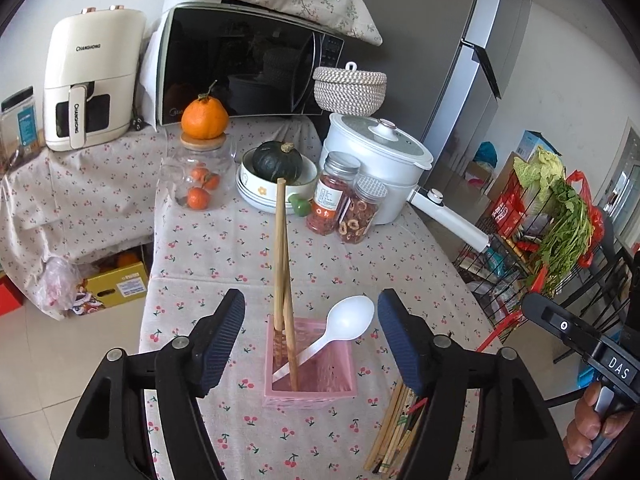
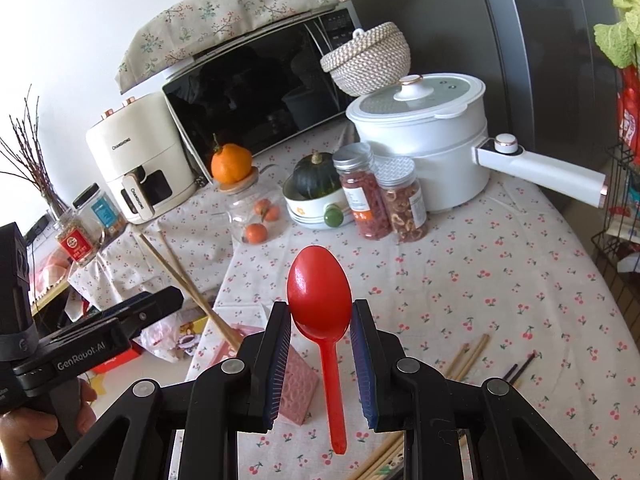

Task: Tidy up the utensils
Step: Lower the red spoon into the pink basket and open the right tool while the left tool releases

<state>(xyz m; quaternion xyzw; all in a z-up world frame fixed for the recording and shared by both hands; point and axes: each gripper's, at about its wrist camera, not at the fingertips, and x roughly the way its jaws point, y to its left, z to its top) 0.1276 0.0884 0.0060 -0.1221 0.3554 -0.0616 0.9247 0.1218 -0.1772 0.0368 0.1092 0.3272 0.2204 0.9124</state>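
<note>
**Technician:** What are the handling properties of the red plastic spoon (image 2: 319, 312)?

**Supervisor:** Judged light, rigid and smooth, so likely to slip or swivel under side pressure. The right gripper (image 2: 320, 364) grips it with the jaws clenched on the lower bowl, where it narrows into the neck; the bowl stands up above the pads and the handle hangs free below. Holding by the flat handle would probably resist swivelling better.

**Technician:** Appearance?

**Supervisor:** One-piece glossy red moulding, oval bowl, slim tapering handle.

**Technician:** Where is the holder?

**Supervisor:** The pink utensil holder (image 1: 310, 360) stands on the near part of the counter (image 1: 240, 248), on the cherry-print cloth. It already contains a pair of wooden chopsticks (image 1: 282, 280), nearly upright, and a white plastic spoon (image 1: 340, 328) leaning to the right. The holder looks light and thin-walled; a sideways knock may tip it.

**Technician:** State of the left gripper (image 1: 312, 340)?

**Supervisor:** Released. Its jaws stand wide, one on each side of the holder, touching nothing.

**Technician:** Remaining items?

**Supervisor:** Loose chopsticks (image 1: 394, 432) lie on the counter at the near right. Thin and stiff; take them mid-length.
</note>
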